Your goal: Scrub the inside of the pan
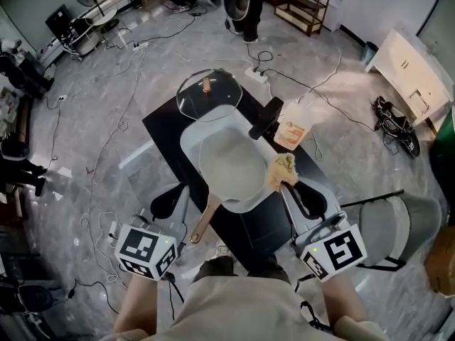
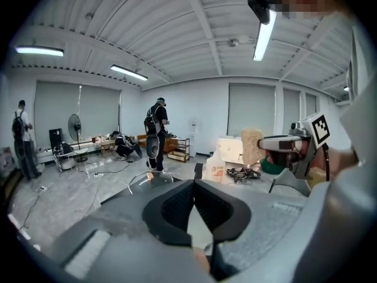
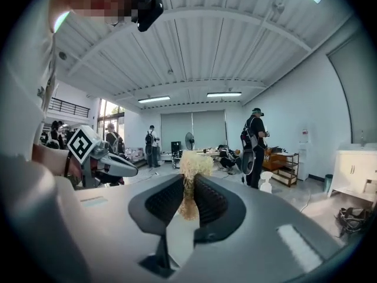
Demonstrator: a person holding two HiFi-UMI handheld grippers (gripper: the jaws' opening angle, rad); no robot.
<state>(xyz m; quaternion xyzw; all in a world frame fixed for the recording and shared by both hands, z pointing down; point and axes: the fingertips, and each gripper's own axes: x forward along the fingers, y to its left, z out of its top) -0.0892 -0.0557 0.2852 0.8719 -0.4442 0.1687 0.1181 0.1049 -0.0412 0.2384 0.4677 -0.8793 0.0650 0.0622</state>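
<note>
Looking steeply down, the head view shows the pan [image 1: 231,168] at mid-frame. Its pale round bowl faces up and rests in a pale tray [image 1: 195,130] on the black tabletop [image 1: 160,123]. The pan's wooden handle [image 1: 202,221] gives the long axis, running from the bowl's lower edge down and to the left.

The right hand-held gripper [image 1: 288,185] enters from the lower right. Its jaws pinch a yellowish fibrous scrubbing pad [image 1: 282,168], as its own view confirms, with the pad standing up between the ribbed pads. The scrubbing pad sits at the pan's right rim, so the bowl's inside lies directly to its left in the frame. Whether the pad touches the rim cannot be told.

The left hand-held gripper [image 1: 173,195] lies at the lower left, just beside the wooden handle. Its jaws are pressed together with nothing seen between the pads.

By judgement, the right hand-held gripper is the nearer one to the bowl, and the coming move is a short carry leftward and down onto the pan's floor. The left hand-held gripper is the nearer one to the handle. The pan looks unsteadied, so it could slide or turn about that axis under the scrub.

A glass lid [image 1: 207,93] lies beyond the tray at the upper middle, and a plastic bottle [image 1: 293,130] stands to the upper right.
</note>
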